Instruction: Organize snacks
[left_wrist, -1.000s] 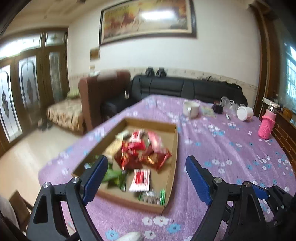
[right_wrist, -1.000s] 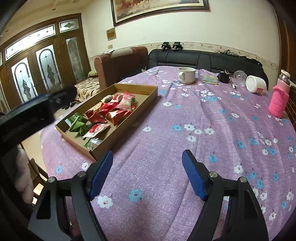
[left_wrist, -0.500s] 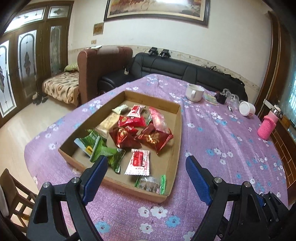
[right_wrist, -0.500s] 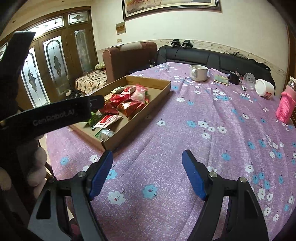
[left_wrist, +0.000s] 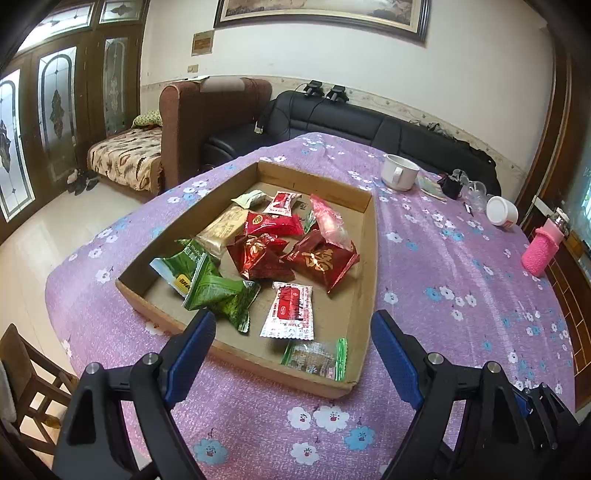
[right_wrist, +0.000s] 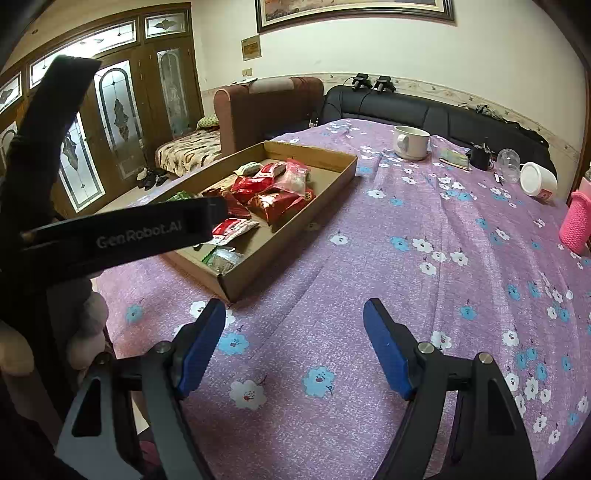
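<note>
Both tools hang released above the tabletop (right_wrist: 406, 258), which is covered by a purple cloth with white and blue flowers. Left tool (left_wrist: 291, 354) has its blue pads spread wide over the near end of a shallow cardboard tray (left_wrist: 371, 258), gripping nothing. Right tool (right_wrist: 293, 343) is spread just as wide over bare cloth, to the right of the tray (right_wrist: 295, 229).

Snacks fill the tray in a loose heap. Nearest the left tool lie a clear packet with green ends (left_wrist: 316, 356) and a white packet with a red label (left_wrist: 291, 312). To their left sit three green packets (left_wrist: 207, 284), overlapping. Behind them are two dark red foil bags (left_wrist: 321, 260), a bright red packet (left_wrist: 271, 223), a tan one (left_wrist: 221, 229), a pinkish clear bag (left_wrist: 330, 221), another white and red packet (left_wrist: 282, 203) and a pale one (left_wrist: 251, 198) at the far end. Their printing is too small to read.

In the right wrist view the side of the left tool's body reads "GenRobot.AI" (right_wrist: 138, 236).

Farther back stand one white mug (left_wrist: 399, 171), one white lidded tub (left_wrist: 501, 211) lying on its side, and one bottle in a pink knitted sleeve (left_wrist: 541, 247).
</note>
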